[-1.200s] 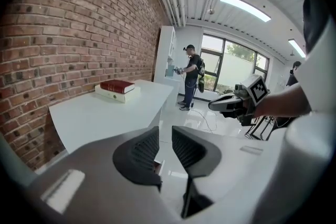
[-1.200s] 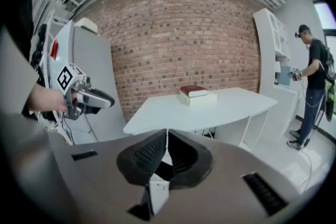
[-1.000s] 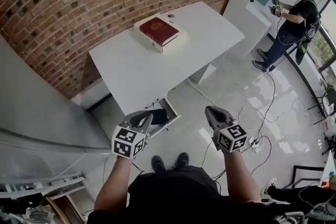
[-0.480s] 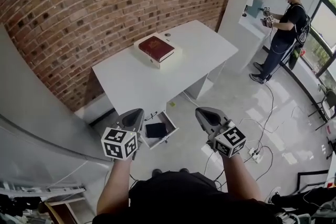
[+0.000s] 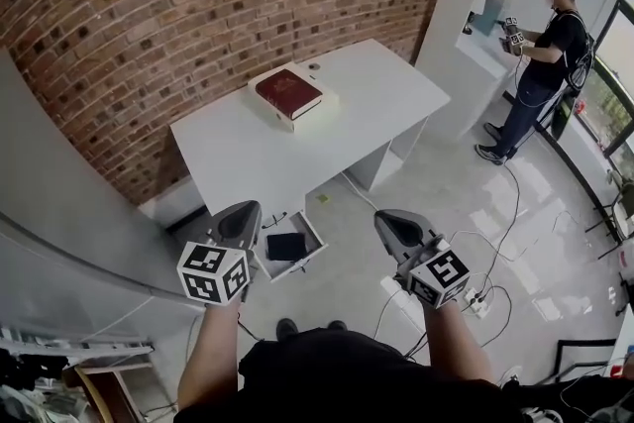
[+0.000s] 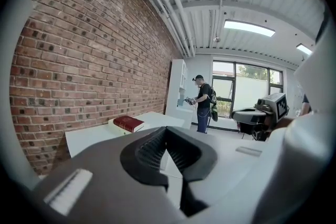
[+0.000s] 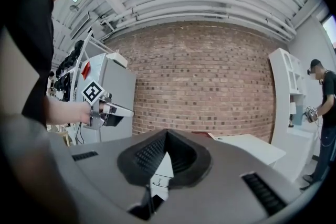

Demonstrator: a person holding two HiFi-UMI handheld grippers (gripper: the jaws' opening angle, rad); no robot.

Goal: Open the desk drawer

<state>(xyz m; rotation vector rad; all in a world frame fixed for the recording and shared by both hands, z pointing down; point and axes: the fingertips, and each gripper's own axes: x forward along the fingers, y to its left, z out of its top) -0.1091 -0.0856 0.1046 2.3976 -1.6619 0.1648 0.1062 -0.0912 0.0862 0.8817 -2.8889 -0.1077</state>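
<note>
Now the drawer [image 5: 310, 230] stands pulled out under the white desk [image 5: 297, 129], between the left gripper [image 5: 246, 210] and right gripper [image 5: 384, 219], touching neither. Both grippers' jaws are pressed together, holding nothing.

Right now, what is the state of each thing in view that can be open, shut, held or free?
desk drawer: pulled open, a dark flat thing lies inside.
red book: closed, lying on a white box on the desk.
left gripper: shut, empty, in the air.
right gripper: shut, empty, in the air.
</note>
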